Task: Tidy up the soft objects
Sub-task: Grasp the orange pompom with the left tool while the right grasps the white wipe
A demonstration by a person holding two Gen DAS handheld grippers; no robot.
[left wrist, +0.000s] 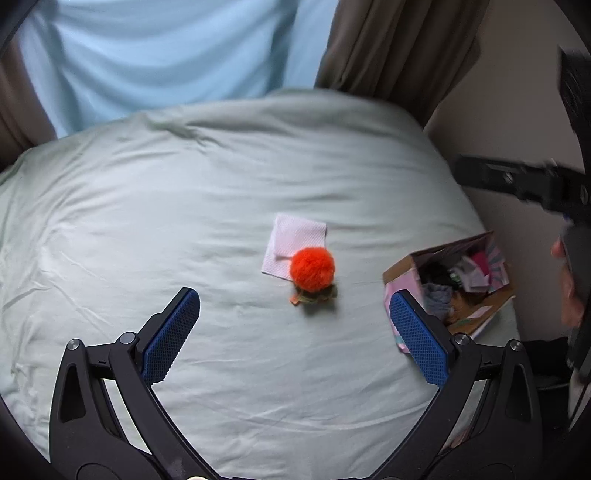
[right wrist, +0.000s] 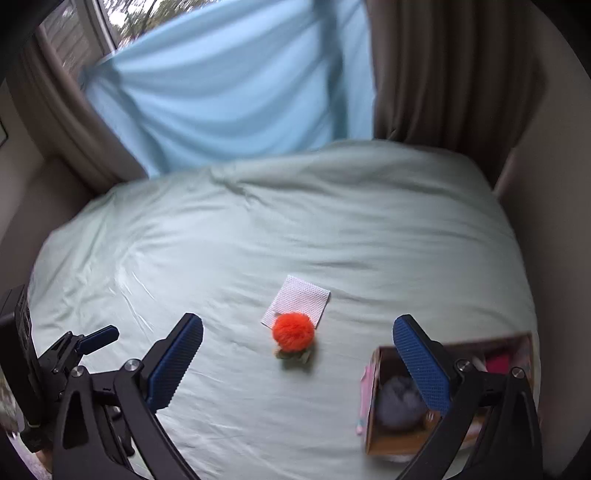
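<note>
A pale green sheet lies wrinkled over the bed. Behind it hangs a light blue cloth between brown curtains, with a window showing at the upper left in the right wrist view.

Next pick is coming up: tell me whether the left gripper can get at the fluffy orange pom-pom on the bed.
Probably yes. The left gripper is open, and only bare pale green bedsheet lies between it and the fluffy orange pom-pom.
</note>
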